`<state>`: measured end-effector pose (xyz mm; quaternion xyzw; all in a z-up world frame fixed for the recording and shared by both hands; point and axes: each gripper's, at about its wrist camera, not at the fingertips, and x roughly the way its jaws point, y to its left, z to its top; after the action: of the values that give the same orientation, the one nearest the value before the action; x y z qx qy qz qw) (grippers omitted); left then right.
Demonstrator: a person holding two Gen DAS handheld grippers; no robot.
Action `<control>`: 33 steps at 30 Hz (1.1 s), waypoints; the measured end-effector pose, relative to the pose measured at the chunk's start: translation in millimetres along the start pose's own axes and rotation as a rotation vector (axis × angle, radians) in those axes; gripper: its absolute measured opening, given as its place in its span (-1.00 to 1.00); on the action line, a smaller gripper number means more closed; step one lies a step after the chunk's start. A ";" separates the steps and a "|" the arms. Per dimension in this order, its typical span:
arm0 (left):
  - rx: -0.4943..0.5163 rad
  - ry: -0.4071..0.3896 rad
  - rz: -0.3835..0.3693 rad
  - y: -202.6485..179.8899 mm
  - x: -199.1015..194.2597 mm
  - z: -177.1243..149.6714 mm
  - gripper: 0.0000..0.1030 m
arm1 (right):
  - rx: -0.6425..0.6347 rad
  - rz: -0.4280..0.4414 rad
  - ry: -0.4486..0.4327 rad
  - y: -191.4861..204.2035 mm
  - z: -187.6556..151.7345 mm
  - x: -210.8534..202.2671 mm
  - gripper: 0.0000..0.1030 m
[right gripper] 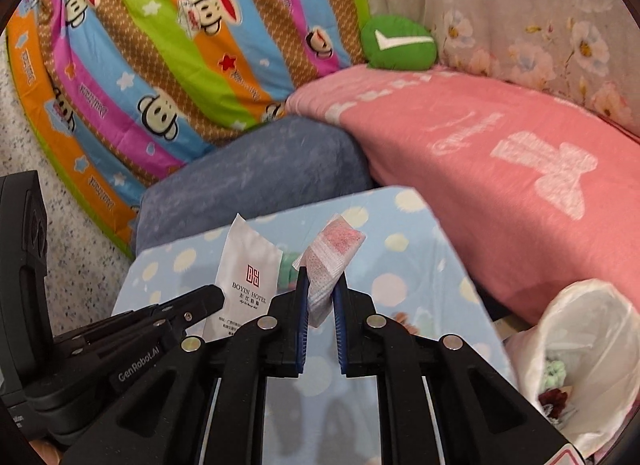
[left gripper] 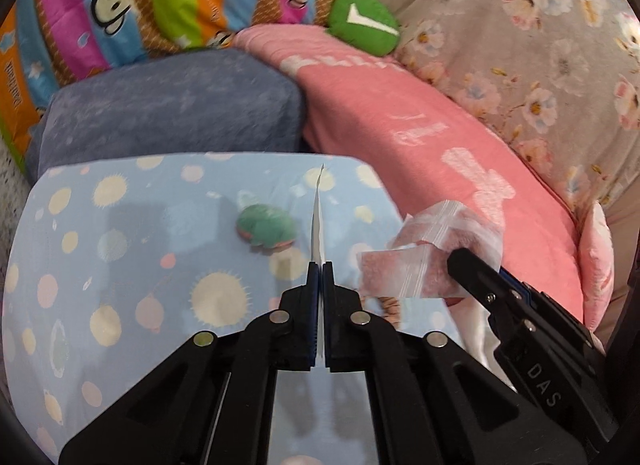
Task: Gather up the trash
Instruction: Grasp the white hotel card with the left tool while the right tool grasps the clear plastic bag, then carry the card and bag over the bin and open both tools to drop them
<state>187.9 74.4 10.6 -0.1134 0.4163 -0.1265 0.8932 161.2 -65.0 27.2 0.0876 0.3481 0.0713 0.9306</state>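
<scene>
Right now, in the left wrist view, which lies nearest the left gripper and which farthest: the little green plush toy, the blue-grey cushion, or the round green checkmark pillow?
1. Green plush toy, on the dotted sheet just ahead of the left gripper, slightly left.
2. Blue-grey cushion, behind the sheet, left.
3. Green checkmark pillow, at the back, slightly right.

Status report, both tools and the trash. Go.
Left tool shut on hotel packet. Right tool shut on clear bag. Trash bag open at right. Nothing blocking.

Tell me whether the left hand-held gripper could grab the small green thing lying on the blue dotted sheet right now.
Probably not yet. The left hand-held gripper is shut on a white hotel packet, so it is occupied. The green crumpled scrap lies just ahead-left on the sheet, nothing covering it.
</scene>
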 end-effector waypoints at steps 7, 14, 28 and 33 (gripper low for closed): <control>0.086 -0.047 -0.085 -62.0 -24.5 14.2 -0.98 | 0.026 -0.041 -0.107 -34.0 23.9 -54.4 -0.82; 0.169 -0.059 -0.162 -126.0 -34.0 16.2 -0.98 | 0.077 -0.105 -0.187 -83.7 31.8 -101.9 -0.82; 0.307 0.010 -0.254 -233.6 -15.0 -12.3 -0.98 | 0.189 -0.239 -0.232 -180.8 11.8 -152.0 -0.82; 0.335 0.032 -0.277 -257.5 -7.1 -20.9 -0.97 | 0.216 -0.275 -0.231 -204.7 2.1 -158.9 -0.81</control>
<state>133.5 -168.0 81.9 -0.0173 0.3841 -0.3171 0.8669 58.5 -295.5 86.2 0.1459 0.2534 -0.1045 0.9506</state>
